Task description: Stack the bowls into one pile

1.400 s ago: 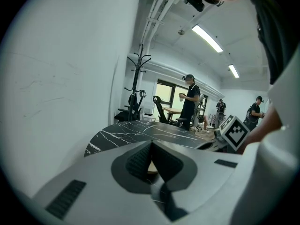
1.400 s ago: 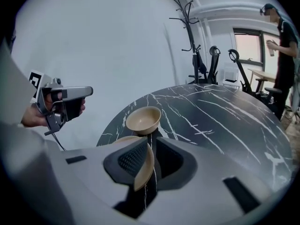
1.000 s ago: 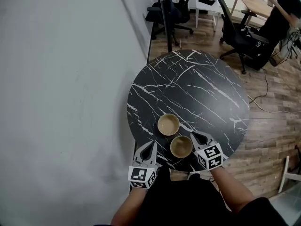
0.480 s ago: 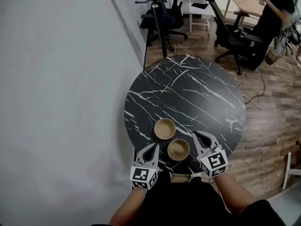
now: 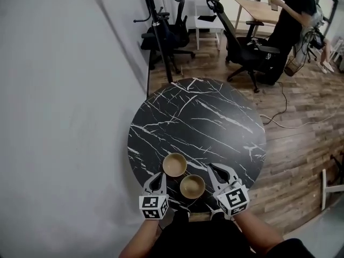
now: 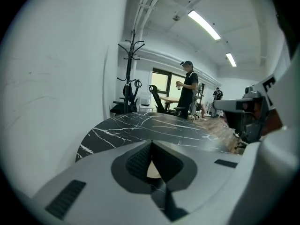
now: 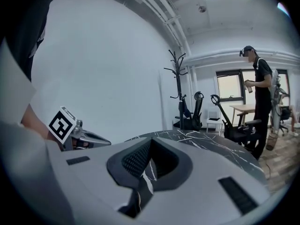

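Two tan bowls stood mouth-up on the round black table, at the edge nearest the person, not yet stacked. The far bowl sat up and to the left. The near bowl sat just beside it on a diagonal; could not tell whether the rims touched.

Left gripper: jaws clenched together, nothing between them; its own view confirmed this, with only a tan sliver of a bowl showing past the closed tips. Right gripper: likewise clenched and empty, the marbled tabletop alone visible beyond its tips.

Key relation: the near bowl lay between the two grippers, just to the left of the right gripper's jaws and slightly behind their tips. The far bowl lay just ahead and to the right of the left gripper's tips. Bowls round, so no preferred axis; either rim approachable.

Judgement: right gripper nearer the near bowl, left nearer the far one. Either would need to open before taking a rim.
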A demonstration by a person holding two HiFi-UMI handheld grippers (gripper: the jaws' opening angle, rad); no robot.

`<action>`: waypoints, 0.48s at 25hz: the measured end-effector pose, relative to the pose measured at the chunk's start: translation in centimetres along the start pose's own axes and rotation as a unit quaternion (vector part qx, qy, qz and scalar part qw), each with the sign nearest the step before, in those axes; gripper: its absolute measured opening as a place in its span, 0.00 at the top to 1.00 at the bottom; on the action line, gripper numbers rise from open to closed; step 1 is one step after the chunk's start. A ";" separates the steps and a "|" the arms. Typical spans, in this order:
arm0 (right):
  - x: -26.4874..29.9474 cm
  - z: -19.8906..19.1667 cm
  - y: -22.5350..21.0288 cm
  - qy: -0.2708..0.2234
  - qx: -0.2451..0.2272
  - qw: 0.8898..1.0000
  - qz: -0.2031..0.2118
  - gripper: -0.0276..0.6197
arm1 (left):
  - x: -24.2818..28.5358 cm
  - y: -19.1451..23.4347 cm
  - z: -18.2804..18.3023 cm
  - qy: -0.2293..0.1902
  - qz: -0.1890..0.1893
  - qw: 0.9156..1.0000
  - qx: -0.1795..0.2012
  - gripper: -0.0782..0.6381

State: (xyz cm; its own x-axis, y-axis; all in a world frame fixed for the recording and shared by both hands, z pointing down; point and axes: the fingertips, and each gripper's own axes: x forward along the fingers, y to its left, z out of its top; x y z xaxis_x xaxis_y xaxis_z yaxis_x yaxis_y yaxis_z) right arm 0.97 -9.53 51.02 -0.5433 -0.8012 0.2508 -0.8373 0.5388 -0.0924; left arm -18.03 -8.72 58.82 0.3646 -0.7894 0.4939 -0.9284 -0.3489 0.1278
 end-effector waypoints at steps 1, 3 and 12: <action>0.0 0.0 -0.2 0.000 0.000 1.000 -0.004 0.94 | 0.6 0.4 -0.1 0.005 -0.003 1.000 -0.001 0.87; -0.2 -0.2 -0.5 0.000 0.004 1.000 -0.014 0.94 | 1.5 0.9 -0.5 0.018 -0.009 1.000 0.003 0.87; 0.3 -0.3 0.5 -0.002 0.002 0.999 -0.036 0.94 | 4.9 3.7 -3.8 0.119 -0.021 0.993 0.012 0.62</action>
State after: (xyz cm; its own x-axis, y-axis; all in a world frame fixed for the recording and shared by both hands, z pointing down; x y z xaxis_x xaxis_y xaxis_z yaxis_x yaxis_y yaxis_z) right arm 0.36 -9.43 51.37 -0.4817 -0.8392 0.2523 -0.8746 0.4784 -0.0784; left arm -19.96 -11.97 65.02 0.3736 -0.6327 0.6783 -0.9095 -0.3936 0.1338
